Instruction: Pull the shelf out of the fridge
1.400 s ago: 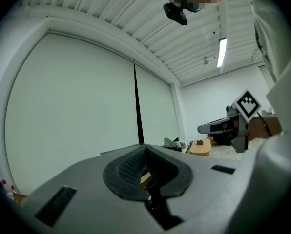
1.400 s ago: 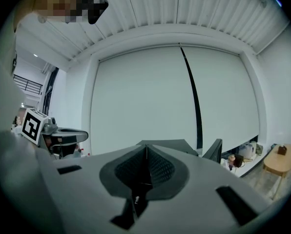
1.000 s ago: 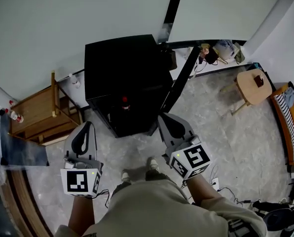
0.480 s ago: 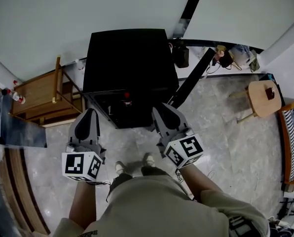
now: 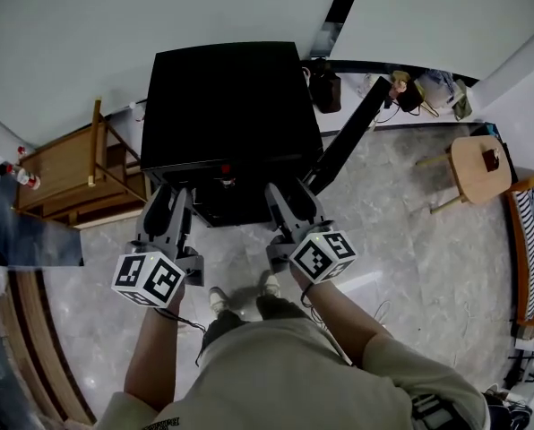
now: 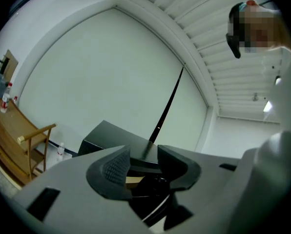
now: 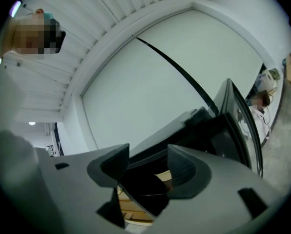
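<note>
Both grippers point level at the open front of a black fridge (image 5: 222, 106), jaws apart. Left gripper (image 5: 168, 202) has just been opening: its ribbed pads (image 6: 114, 167) stand partway apart with nothing pressed between them, only the dark fridge interior showing through the gap. Right gripper (image 5: 292, 202) has also just been opening and stands wider, its jaws likewise clear of everything. Each carries a cube of black-and-white square markers at its rear, near the person's hands. Just ahead of the right gripper's fingertips, the shelf (image 7: 152, 194) sits inside the fridge, showing as a thin pale edge across the dark cavity. Between the two grippers and further in stands a small red-topped item (image 5: 224, 170). Beyond the right gripper the fridge door (image 5: 348, 137) hangs open. Off to the left gripper's side stands a wooden rack (image 5: 70, 191)
</note>
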Demonstrator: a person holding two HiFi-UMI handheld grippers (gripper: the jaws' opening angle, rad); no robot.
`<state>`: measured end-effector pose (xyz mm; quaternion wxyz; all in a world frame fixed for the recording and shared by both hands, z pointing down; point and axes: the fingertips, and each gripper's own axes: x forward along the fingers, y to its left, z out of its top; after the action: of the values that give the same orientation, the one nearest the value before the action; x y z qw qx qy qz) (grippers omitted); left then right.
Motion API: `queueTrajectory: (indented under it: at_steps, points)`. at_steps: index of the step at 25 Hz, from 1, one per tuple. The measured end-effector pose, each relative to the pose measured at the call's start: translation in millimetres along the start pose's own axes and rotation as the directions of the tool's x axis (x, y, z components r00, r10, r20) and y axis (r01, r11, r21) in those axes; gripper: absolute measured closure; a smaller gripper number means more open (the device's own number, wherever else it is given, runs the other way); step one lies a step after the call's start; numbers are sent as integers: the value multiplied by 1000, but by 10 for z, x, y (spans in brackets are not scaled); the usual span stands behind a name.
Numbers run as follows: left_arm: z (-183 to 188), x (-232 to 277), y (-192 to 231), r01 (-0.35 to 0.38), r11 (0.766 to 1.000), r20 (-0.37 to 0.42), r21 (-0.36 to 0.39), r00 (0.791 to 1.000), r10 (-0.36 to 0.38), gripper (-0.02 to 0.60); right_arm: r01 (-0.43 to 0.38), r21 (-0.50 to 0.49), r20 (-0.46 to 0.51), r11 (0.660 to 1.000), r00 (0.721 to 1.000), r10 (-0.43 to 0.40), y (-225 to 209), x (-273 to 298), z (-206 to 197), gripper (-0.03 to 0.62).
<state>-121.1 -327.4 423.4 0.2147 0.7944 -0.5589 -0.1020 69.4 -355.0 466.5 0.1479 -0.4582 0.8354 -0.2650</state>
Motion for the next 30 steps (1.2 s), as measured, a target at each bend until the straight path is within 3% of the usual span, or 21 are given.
queueTrajectory:
  at_steps: [4, 8, 11, 15, 20, 24, 28, 30]
  points:
    - [-202, 88, 151, 13, 994, -6, -111, 1000, -14, 376, 44, 62, -8, 997, 999, -44, -160, 80, -204, 384]
    - [-446, 239, 286, 11, 981, -29, -194, 999, -17, 364, 65, 90, -25, 994, 998, -63, -271, 145, -361, 372]
    - [-655, 384, 375, 7, 957, -50, -289, 998, -22, 349, 71, 109, -25, 991, 997, -69, -344, 177, -424, 358]
    - [-916, 452, 533, -17, 886, -56, -463, 998, -11, 334, 109, 173, -30, 979, 994, -105, -507, 195, -593, 350]
    - [-1183, 503, 717, -46, 781, -53, -623, 998, 16, 327, 151, 227, -49, 962, 988, -144, -705, 267, -815, 349]
    - [-1394, 635, 816, -61, 738, -74, -672, 997, 15, 327, 192, 299, -58, 935, 981, -183, -941, 348, -970, 347]
    - [-1611, 750, 1019, -94, 676, -90, -731, 995, 42, 327, 229, 329, -71, 916, 973, -218, -1144, 468, -1106, 347]
    - [-1732, 808, 1113, -128, 663, -116, -737, 991, 61, 327, 249, 340, -77, 907, 969, -237, -1247, 520, -1134, 347]
